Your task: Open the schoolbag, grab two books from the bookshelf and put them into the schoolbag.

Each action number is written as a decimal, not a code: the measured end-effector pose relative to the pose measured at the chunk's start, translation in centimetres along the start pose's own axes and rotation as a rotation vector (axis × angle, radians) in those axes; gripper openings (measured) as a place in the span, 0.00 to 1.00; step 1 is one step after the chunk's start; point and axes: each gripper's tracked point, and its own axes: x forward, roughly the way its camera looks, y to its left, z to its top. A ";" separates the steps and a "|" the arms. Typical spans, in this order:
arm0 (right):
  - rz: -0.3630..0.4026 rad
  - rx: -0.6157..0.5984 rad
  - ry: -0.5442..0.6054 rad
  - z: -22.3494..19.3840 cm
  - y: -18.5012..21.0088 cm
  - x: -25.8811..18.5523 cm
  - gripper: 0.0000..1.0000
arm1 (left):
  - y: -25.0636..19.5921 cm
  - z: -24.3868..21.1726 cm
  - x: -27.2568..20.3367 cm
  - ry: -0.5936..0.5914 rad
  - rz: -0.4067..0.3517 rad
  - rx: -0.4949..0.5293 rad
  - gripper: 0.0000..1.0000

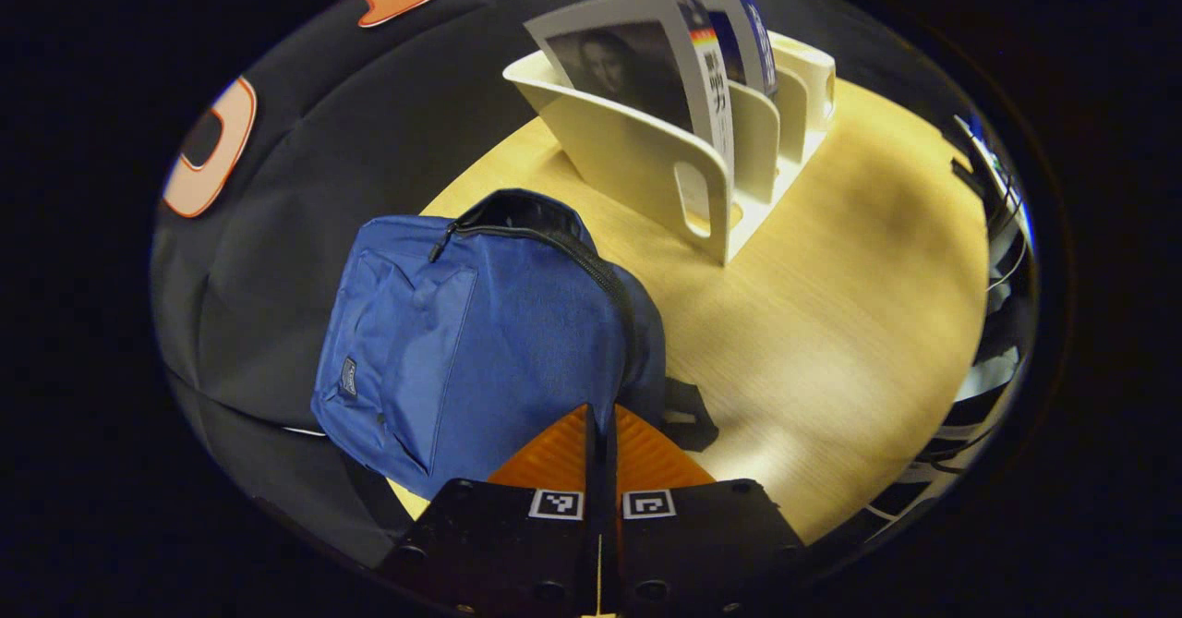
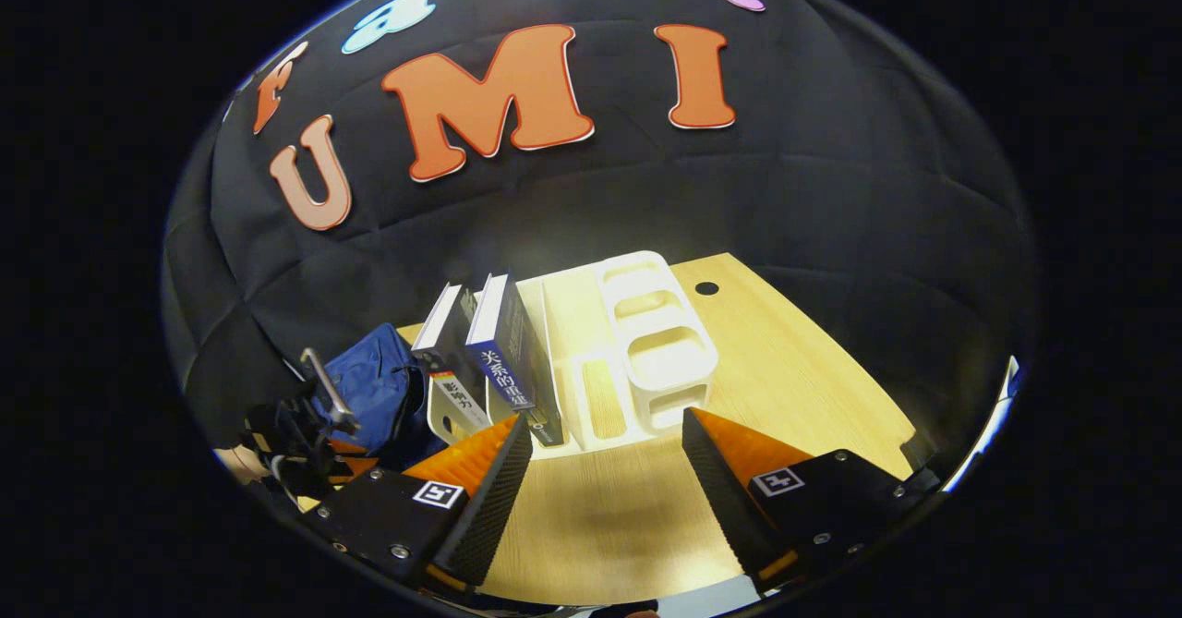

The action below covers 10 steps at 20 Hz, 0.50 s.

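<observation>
A light wooden table (image 1: 831, 322) stands against the booth's black cloth wall. On it, in the left gripper view, a blue schoolbag (image 1: 462, 341) sits upright near the table's edge, its black zipper (image 1: 554, 248) running over the top, and the bag looks closed. Behind it stands a white bookshelf (image 1: 665, 165) with 2 books upright between its dividers: a grey book (image 1: 637, 68) with a dark portrait on its cover, and a blue book (image 1: 750, 45) in the next slot. The left gripper (image 1: 600, 415) hovers just before the schoolbag with its fingers pressed together and nothing visible between them. In the right gripper view, the right gripper (image 2: 605, 442) faces the bookshelf (image 2: 637, 341) with fingers spread wide apart above the bare tabletop, holding nothing. The 2 books (image 2: 503, 350) lean just beyond its left finger.
</observation>
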 end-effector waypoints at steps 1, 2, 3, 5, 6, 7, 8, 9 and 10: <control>-0.013 0.016 -0.016 0.2 0.6 0.0 0.97 | 0.5 0.4 -0.9 -0.019 -0.043 0.002 0.02; -0.028 0.023 -0.026 0.1 1.1 0.0 0.97 | 1.1 0.7 -1.8 -0.025 -0.085 0.001 0.01; -0.045 0.023 -0.032 0.1 1.7 0.0 0.97 | 1.8 0.9 -2.8 -0.026 -0.117 -0.005 0.01; -0.067 0.016 -0.050 0.3 2.8 -0.1 0.97 | 3.4 1.5 -4.3 -0.037 -0.157 0.009 0.01; -0.070 0.011 -0.062 0.5 3.5 -0.2 0.97 | 4.4 1.7 -4.9 -0.046 -0.160 0.020 0.01; -0.072 0.011 -0.071 0.7 4.2 -0.4 0.97 | 5.5 2.1 -5.7 -0.057 -0.155 0.032 0.01; -0.071 0.014 -0.075 0.9 4.8 -0.6 0.97 | 6.7 2.7 -6.3 -0.070 -0.147 0.047 0.10; -0.080 0.017 -0.075 1.0 5.2 -0.7 0.97 | 7.9 3.2 -6.7 -0.084 -0.129 0.081 0.01; -0.086 0.010 -0.078 1.2 5.6 -0.8 0.97 | 9.3 3.6 -7.0 -0.091 -0.091 0.128 0.01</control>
